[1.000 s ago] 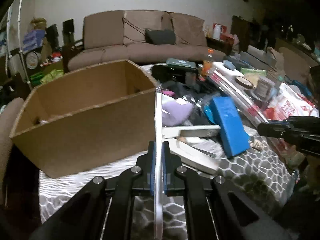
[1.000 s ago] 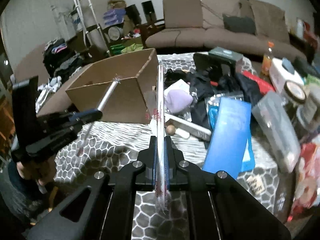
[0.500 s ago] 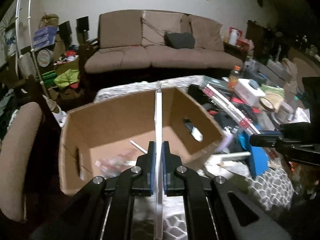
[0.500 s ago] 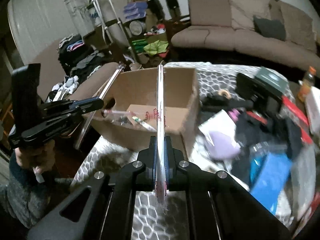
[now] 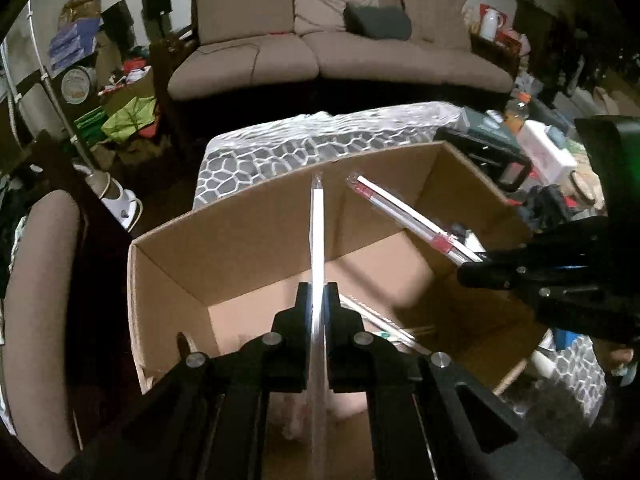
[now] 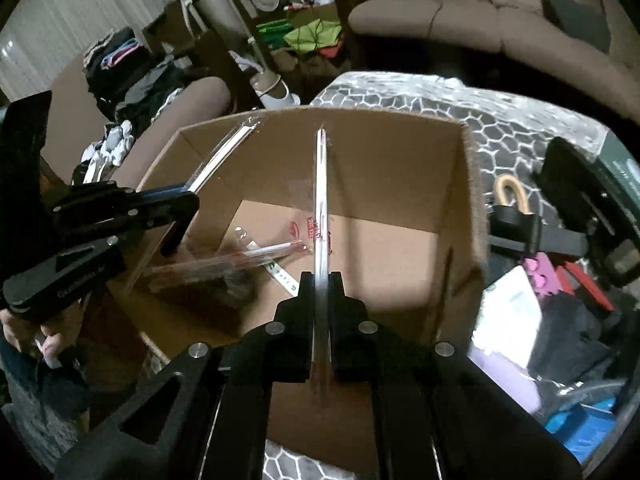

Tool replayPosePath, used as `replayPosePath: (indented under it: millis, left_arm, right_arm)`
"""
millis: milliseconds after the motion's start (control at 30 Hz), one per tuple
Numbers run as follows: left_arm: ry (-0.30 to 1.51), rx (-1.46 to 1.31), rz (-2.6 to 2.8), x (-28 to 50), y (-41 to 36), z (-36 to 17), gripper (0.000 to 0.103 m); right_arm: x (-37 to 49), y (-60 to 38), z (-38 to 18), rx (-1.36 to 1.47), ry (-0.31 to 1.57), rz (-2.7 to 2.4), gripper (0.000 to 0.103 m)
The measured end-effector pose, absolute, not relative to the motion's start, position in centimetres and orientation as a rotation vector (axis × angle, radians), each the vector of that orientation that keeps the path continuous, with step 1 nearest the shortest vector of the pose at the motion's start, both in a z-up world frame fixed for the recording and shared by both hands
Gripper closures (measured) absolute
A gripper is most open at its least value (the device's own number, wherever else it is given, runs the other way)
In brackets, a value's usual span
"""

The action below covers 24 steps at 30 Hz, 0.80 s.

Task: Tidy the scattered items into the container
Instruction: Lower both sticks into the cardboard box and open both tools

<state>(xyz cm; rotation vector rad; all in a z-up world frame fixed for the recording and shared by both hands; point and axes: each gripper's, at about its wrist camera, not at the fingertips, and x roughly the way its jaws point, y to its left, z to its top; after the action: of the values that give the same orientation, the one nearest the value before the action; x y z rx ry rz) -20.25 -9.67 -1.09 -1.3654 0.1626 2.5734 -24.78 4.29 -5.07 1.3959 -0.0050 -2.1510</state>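
Observation:
An open cardboard box (image 5: 248, 216) (image 6: 384, 168) lies below both grippers. My left gripper (image 5: 318, 294) is shut on a long thin clear-wrapped strip (image 5: 318, 220) that points over the box's inside. My right gripper (image 6: 322, 282) is shut on a similar long strip (image 6: 321, 184) with red print, also above the box. In the left wrist view the right gripper (image 5: 476, 274) comes in from the right with its red-labelled strip (image 5: 400, 212). In the right wrist view the left gripper (image 6: 182, 200) is at the left with its strip (image 6: 226, 152). Clear packets (image 6: 240, 260) lie on the box floor.
The box sits on a honeycomb-patterned tablecloth (image 5: 280, 152). Clutter fills the table to the right: a black bag (image 6: 580, 200), a purple item (image 6: 504, 376), blue packaging (image 6: 580, 424). A brown chair (image 5: 40, 300) stands at the left, a sofa (image 5: 340, 56) behind. A hand (image 6: 24, 332) holds the left gripper.
Both grippers have moved left from the cluttered table to above the open box and tilted down, each still carrying its long strip.

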Motion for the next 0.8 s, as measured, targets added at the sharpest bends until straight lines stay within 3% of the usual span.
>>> replayPosePath:
  millis: [100,267,333,367,400,467,500,700,800]
  left_arm:
    - [0.176,-1.376,2.597,-20.2,-9.8,-1.0,0.097]
    - [0.198,-1.393,2.635,-20.2,-9.9,-0.7,0.096]
    - [0.207,-1.399,2.651,-20.2,-10.0,-0.6,0.092]
    - [0.211,-1.403,2.658,-20.2,-10.0,-0.6,0.080]
    - [0.216,-1.406,2.666,-20.1,-10.1,-0.5,0.060]
    - [0.199,-1.386,2.682,-19.8,-10.2,-0.1,0.036]
    - [0.162,-1.340,2.693,-19.1,-10.4,0.7,0.029]
    - [-0.003,-1.107,2.763,-14.8,-10.4,4.3,0.027]
    - [0.036,-0.997,2.821,-12.0,-9.4,4.5,0.027]
  right_arm:
    - [-25.2,3.3,-5.8,1.403,0.005,-2.128,0.096]
    - [-24.8,2.8,-6.4,1.421,0.021,-2.102,0.084]
    - [-24.2,3.5,-5.8,1.388,0.012,-2.116,0.085]
    - [-23.9,4.0,-5.5,1.372,0.005,-2.125,0.085]
    - [-23.8,4.5,-5.1,1.368,-0.003,-2.125,0.085]
    - [-23.3,5.7,-3.9,1.346,-0.007,-2.158,0.083]
    - [-23.0,6.3,-3.2,1.330,-0.009,-2.180,0.079]
    - [-18.8,12.6,1.7,1.189,-0.084,-2.296,0.078]
    - [-15.8,16.2,3.0,1.143,-0.076,-2.381,0.078]
